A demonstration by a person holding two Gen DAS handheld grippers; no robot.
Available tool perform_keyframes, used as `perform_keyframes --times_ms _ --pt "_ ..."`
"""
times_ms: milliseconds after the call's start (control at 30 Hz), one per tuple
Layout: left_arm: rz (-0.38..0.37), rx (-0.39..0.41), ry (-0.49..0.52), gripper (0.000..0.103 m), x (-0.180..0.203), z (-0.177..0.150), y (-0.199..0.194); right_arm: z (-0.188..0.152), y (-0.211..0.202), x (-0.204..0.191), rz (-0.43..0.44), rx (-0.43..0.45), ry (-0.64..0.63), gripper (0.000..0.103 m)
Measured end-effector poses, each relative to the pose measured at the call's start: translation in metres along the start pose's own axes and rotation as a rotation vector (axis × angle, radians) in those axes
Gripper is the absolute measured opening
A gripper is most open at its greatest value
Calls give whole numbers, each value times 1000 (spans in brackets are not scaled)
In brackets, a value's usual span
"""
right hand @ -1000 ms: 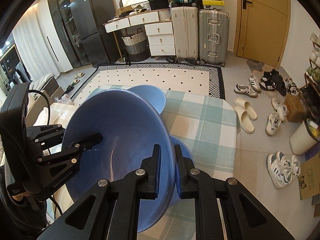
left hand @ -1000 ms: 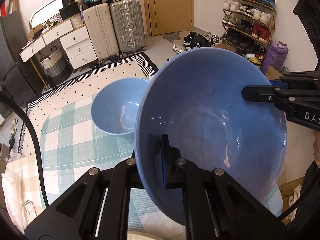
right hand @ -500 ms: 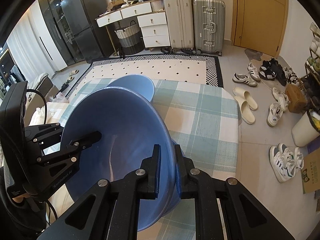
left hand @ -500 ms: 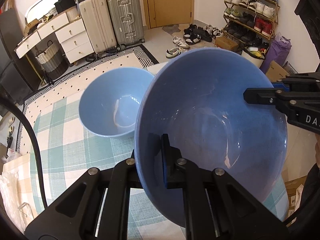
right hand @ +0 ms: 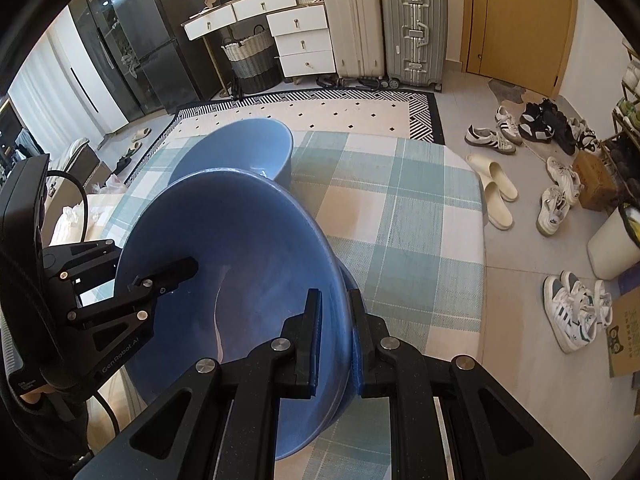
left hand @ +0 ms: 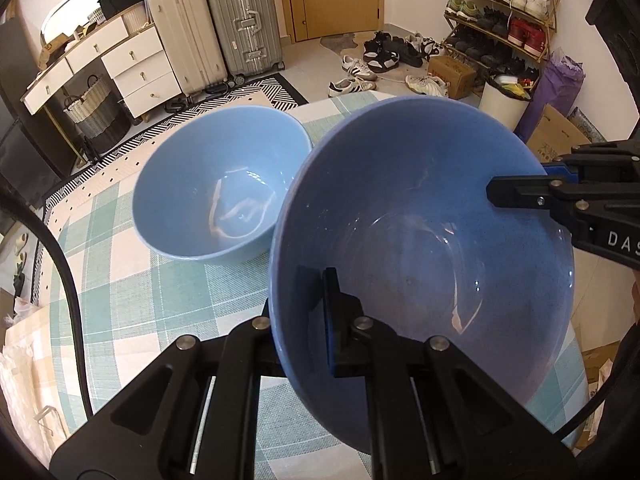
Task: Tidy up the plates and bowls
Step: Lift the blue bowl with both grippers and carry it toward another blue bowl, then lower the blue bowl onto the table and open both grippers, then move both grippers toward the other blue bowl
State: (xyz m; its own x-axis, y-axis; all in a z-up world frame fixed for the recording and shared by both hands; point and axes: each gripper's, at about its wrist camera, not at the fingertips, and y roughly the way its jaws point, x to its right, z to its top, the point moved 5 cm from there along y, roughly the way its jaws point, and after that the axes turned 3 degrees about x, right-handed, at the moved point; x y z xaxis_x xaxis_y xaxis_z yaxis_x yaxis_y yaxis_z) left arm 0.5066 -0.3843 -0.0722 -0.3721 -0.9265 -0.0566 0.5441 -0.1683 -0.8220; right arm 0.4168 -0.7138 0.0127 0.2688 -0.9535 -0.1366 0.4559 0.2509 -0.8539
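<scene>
Left gripper clamps the near rim of the large blue bowl, one finger inside, one outside. Beyond it to the left, a second blue bowl sits on the checked tablecloth. Right gripper pinches the large bowl's opposite rim, holding it tilted above the table.

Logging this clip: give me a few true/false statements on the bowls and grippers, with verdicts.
1. Both grippers clamp the near bowl by its rim. True: left gripper, right gripper.
2. The near bowl sits flat on the table. False: it is tilted and held.
3. The far bowl stands upright on the table. True.
4. The far bowl is upside down. False: its opening faces up.
5. Both bowls are white. False: both are blue.
</scene>
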Motion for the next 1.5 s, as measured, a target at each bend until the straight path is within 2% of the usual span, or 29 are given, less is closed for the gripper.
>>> perform_keyframes --times_ms 200,700,767,833,900,933,1033,1100,1200,1233,1500 --pt "27 12 21 6 4 -3 6 -5 7 0 -36 -8 -39 13" --pt "55 3 40 7 4 -12 6 -13 11 2 -23 -25 -36 14" --pt "60 -14 39 15 5 -13 7 -14 9 3 -33 -21 -32 18" --pt "55 -9 33 35 4 -12 6 -14 6 5 -28 -15 -22 24" --pt "53 4 28 51 2 -12 3 -14 1 6 -21 -7 -15 31" --pt "50 10 25 60 1 -12 1 -14 -2 6 -19 0 -10 38" --pt "41 30 16 75 -3 -10 -7 -11 -11 3 -9 20 -10 51" --pt "34 33 8 75 -6 -10 -13 -9 -16 -2 5 28 -10 55" --pt "39 34 -9 76 -18 -15 -21 -5 -22 -11 63 46 1 79" --pt "43 37 -15 76 -23 -15 -24 -4 -23 -13 79 49 4 84" --pt "63 62 -76 83 -60 -17 -52 3 -32 -34 80 64 -6 89"
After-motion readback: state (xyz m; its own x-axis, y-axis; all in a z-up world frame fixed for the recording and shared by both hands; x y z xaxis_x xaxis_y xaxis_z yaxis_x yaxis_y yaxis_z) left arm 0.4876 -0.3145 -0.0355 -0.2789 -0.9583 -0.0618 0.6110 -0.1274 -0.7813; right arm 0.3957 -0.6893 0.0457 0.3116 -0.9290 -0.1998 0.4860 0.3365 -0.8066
